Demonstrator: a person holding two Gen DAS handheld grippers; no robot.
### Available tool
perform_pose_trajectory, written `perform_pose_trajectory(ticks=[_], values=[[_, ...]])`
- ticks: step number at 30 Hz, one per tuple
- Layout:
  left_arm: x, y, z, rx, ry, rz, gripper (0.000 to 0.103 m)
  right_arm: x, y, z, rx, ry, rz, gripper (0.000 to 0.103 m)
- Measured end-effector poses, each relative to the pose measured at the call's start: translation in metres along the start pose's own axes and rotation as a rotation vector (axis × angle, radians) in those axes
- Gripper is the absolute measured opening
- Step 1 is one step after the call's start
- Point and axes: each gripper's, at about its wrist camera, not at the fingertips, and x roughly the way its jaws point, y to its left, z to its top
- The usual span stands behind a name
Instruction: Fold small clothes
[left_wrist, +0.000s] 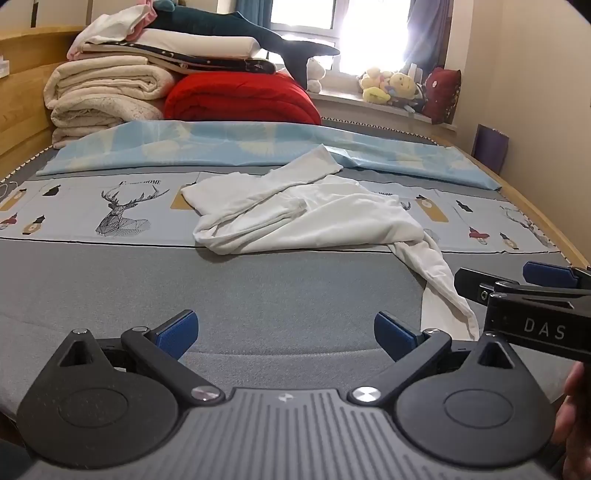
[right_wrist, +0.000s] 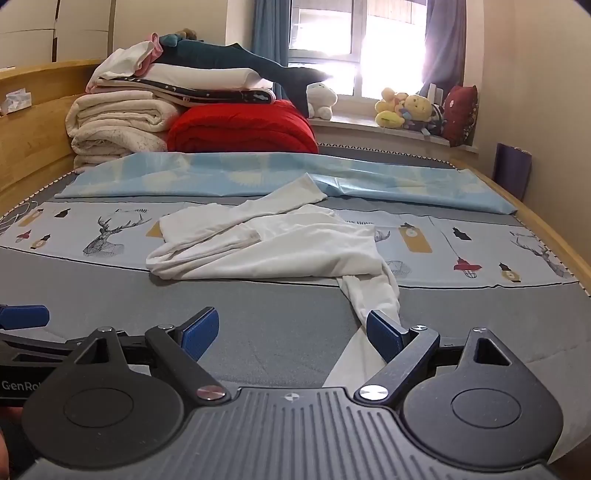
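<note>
A white long-sleeved garment (left_wrist: 306, 214) lies crumpled in the middle of the bed, on the deer-print sheet and the grey mattress. One sleeve (left_wrist: 439, 280) trails toward me at the right. The garment also shows in the right wrist view (right_wrist: 280, 243), its sleeve (right_wrist: 373, 295) reaching down to the right finger. My left gripper (left_wrist: 286, 334) is open and empty, low over the grey mattress, short of the garment. My right gripper (right_wrist: 291, 336) is open and empty, its right pad beside the sleeve end. The right gripper also shows at the right edge of the left wrist view (left_wrist: 517, 284).
A deer-print sheet (left_wrist: 110, 210) and a light blue sheet (left_wrist: 221, 144) lie across the bed. Folded blankets and a red quilt (left_wrist: 240, 99) are stacked at the far left. Plush toys (left_wrist: 391, 86) sit on the windowsill. A wooden bed frame (right_wrist: 554, 236) runs along the right.
</note>
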Motion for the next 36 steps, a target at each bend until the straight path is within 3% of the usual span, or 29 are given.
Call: perform_pose_trajectory(ticks=[30,36], values=[[-0.0010,0.0012,-0.0006,-0.005,0.001,0.002,0.102,0.0013,0.0031,0.0008,-0.020,0.005,-0.007,0.087],[-0.0062,-0.0074,-0.0063,0.072,-0.078,0.024,0.096,-0.0025,-0.0037,0.0042,-0.029,-0.039,-0.006,0.087]])
